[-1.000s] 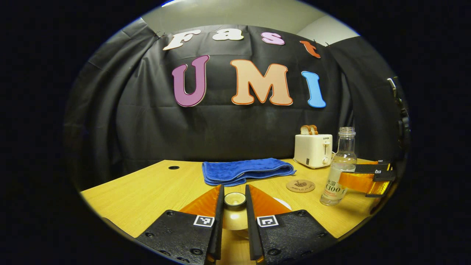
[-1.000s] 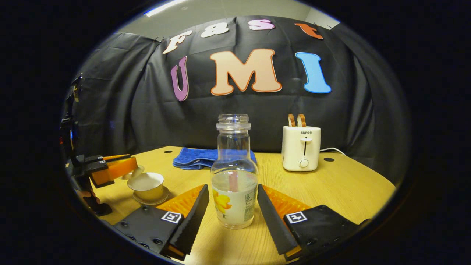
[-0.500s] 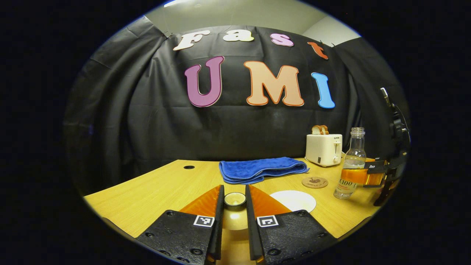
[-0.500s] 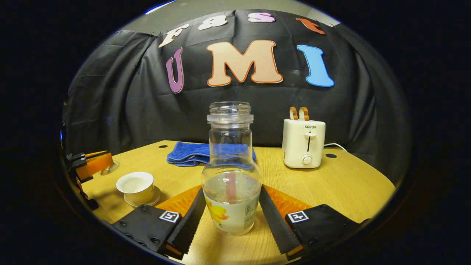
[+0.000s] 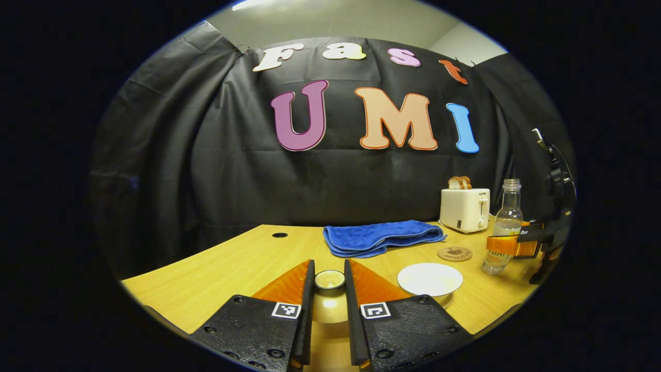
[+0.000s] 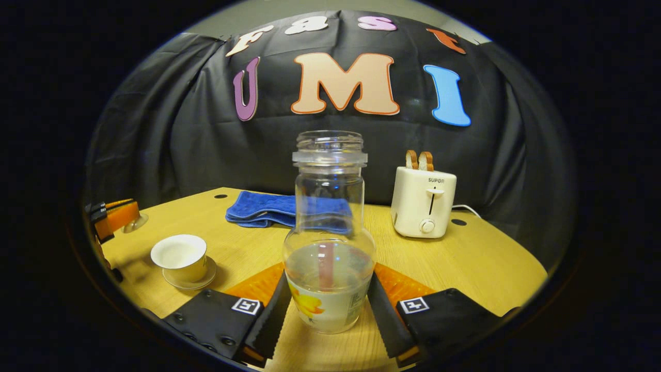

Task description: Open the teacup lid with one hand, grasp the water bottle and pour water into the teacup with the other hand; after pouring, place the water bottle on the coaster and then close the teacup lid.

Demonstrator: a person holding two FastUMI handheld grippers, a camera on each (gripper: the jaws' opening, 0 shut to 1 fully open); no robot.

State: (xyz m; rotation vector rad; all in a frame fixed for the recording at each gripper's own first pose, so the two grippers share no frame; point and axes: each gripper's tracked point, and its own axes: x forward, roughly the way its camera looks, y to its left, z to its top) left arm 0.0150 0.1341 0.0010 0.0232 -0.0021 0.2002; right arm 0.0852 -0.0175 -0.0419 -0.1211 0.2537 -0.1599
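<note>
Apparently upright, water bottle [image 6: 329, 243] between right tongs [image 6: 326, 315].

My left gripper [image 5: 329, 310] sits low and level, its two fingers drawn close together and pressing on the lid's knob [image 5: 329, 279]. My right gripper [image 6: 326, 315] is level too, fingers wider apart, closed against both sides of the upright water bottle [image 6: 329, 243].

A black cloth [image 6: 170, 139] hangs in folds behind a pale wooden counter [image 6: 485, 268] with small round holes near its back edge. Above the cloth shows a plain light wall [image 5: 330, 23], with a bright light [image 5: 253, 4] at the top.
</note>
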